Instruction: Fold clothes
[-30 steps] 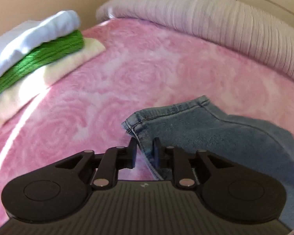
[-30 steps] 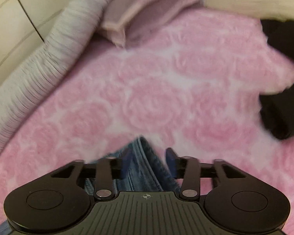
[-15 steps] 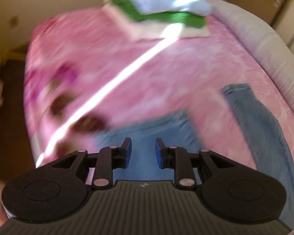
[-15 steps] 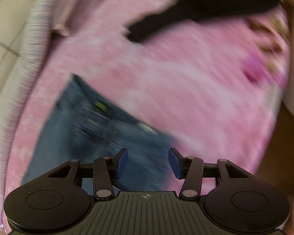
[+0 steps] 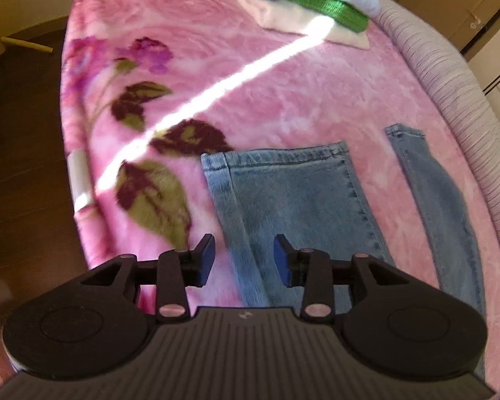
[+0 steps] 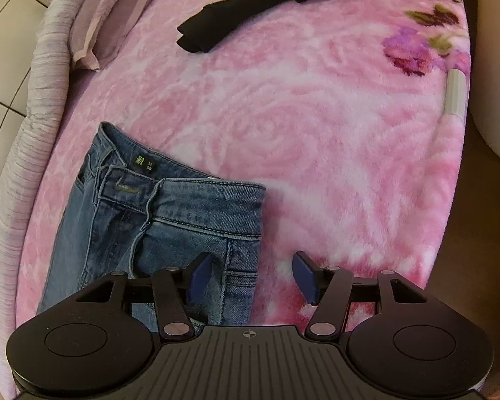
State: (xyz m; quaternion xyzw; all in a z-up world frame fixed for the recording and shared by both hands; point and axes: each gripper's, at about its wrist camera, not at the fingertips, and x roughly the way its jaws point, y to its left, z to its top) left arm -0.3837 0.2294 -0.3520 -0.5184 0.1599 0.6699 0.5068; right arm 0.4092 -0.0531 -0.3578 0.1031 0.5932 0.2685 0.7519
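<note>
Now jeans (image 5: 293, 200) flat under both opening grippers.

My left gripper (image 5: 244, 256) sits low in the centre of its frame, angled steeply downward, its jaws opening with a clear gap between the blue pads (image 5: 206, 253); nothing is pinched. My right gripper (image 6: 252, 275) sits likewise at lower centre of its frame, tilted down, jaws opening wider still, blue pads (image 6: 305, 276) well apart and gripping nothing.
</note>
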